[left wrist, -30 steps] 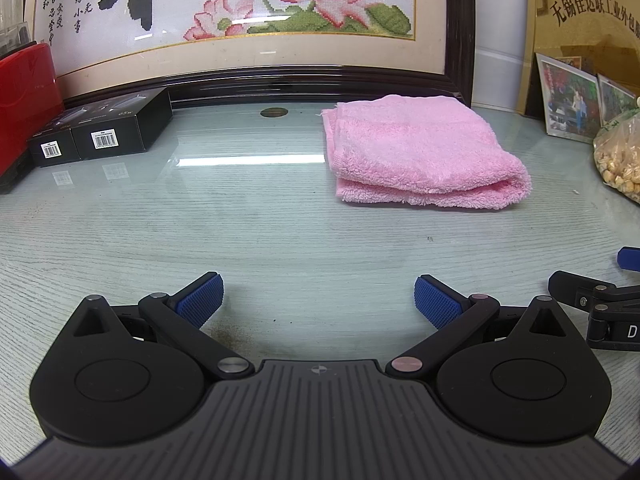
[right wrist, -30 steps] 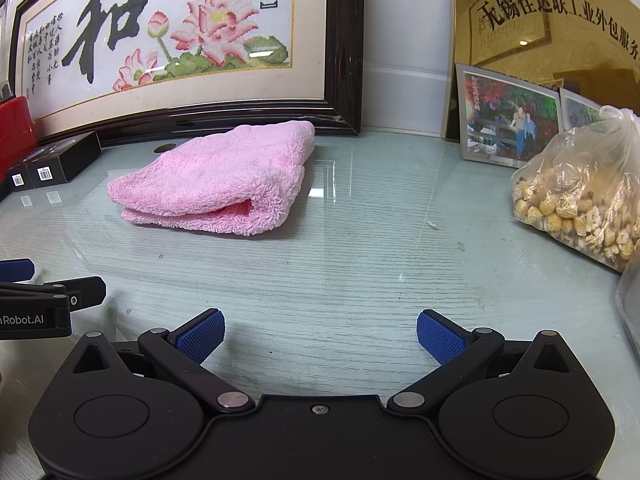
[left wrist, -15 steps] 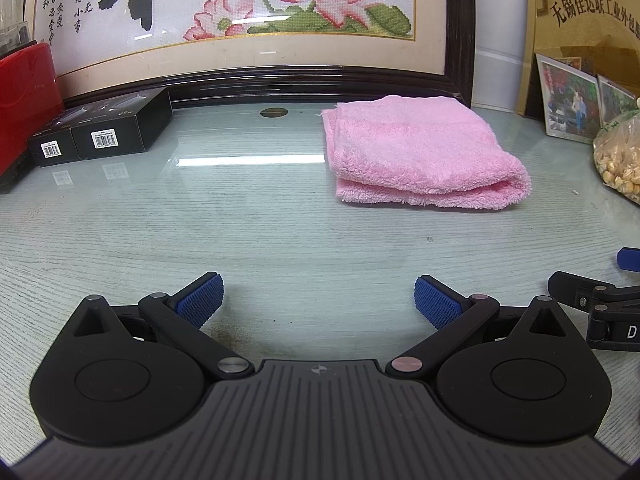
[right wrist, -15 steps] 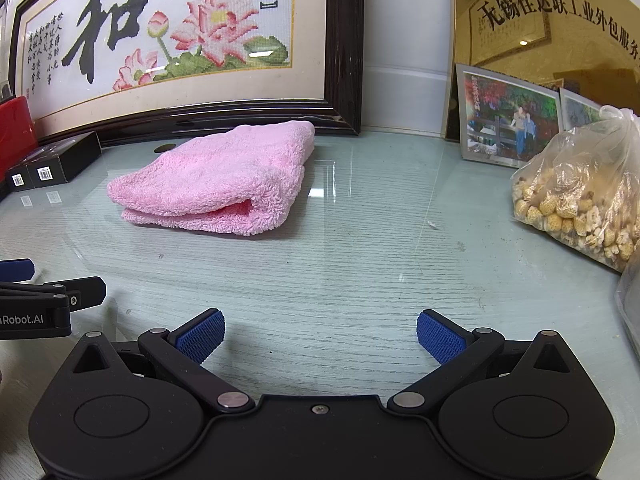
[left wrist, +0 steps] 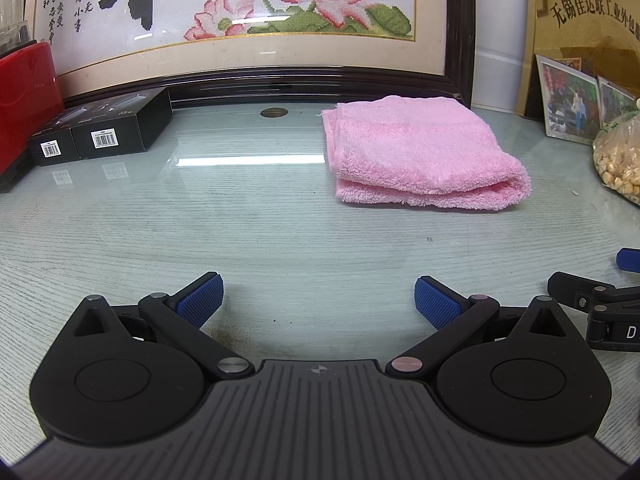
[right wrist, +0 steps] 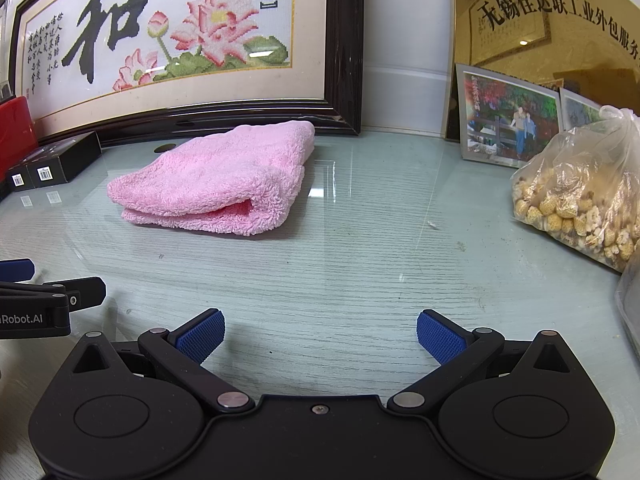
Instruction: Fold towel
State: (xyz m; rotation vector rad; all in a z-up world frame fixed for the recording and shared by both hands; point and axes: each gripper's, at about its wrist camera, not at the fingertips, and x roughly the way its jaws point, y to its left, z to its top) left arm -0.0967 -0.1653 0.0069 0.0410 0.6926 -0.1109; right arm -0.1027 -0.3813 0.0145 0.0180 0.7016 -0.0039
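Nothing changed across the last second: same glass-topped table [left wrist: 280, 240], same stillness, no shift in either view, which reads as a task finished or paused rather than under way. Folded into a thick pink block toward the back of the table, the towel [left wrist: 416, 152] lying flat just in front of the dark-framed embroidery [left wrist: 256, 8], rolled fold toward the cameras, loose hems on its far-left side. Wide bare glass between towel and tools, ample room for any approach from the front. Tighter at the margins: black boxes [left wrist: 108, 132] well off to the towel's left, a leaning photo frame [right wrist: 508, 120] and a plastic bag of dried buds [right wrist: 580, 192] crowding the right, a red case [left wrist: 24, 100] at far left. Held low over the near edge of the table, left gripper [left wrist: 318, 300] with blue pads spread wide and nothing between them; right gripper [right wrist: 320, 336] likewise spread and empty, just beside it. Well apart from the cloth, both.
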